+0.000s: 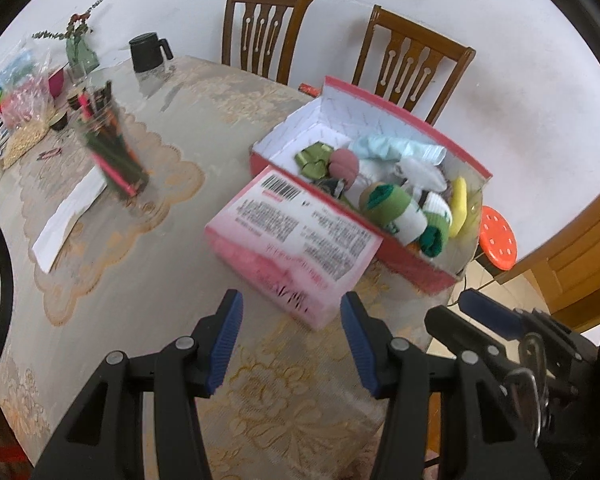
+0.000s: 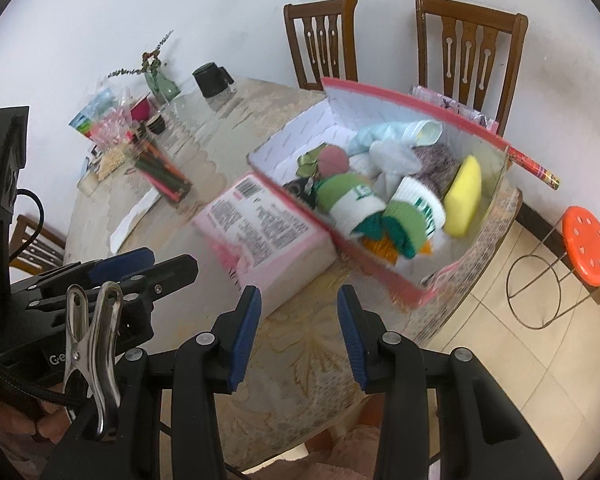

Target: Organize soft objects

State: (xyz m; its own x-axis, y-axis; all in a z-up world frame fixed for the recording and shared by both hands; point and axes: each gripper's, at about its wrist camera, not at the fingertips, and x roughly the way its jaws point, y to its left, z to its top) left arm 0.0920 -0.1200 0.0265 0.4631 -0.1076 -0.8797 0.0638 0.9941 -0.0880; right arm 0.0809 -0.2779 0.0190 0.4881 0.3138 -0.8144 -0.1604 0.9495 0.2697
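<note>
Both grippers are empty, jaws spread wide, hovering over the near edge of the surface (image 1: 100, 280).

Left wrist view: left gripper (image 1: 292, 344) points at the near corner of the pink lid (image 1: 292, 236), which lies label-up on the surface with its far edge leaning against the red box (image 1: 416, 268). The right gripper (image 1: 476, 312) shows at right, just beside the box's near corner. The soft objects sit in the right half of the box: rolled green-and-white socks (image 1: 400, 208), a yellow sponge (image 1: 458, 206), a pink ball (image 1: 344, 164), light blue cloth (image 1: 392, 146). The left half of the box is bare.

Right wrist view: right gripper (image 2: 300, 336) is aimed between the lid and the box's near wall. The socks (image 2: 356, 200) pile high at that wall, so the sponge (image 2: 464, 196) stands on edge.

My read: everything is boxed, so next is closing it. Take the lid by its two short ends, one gripper each, lift it clear before swinging it over. Press the sock pile down or spread it left first, or the lid will ride up. The box overhangs the surface edge; don't shove it right.
</note>
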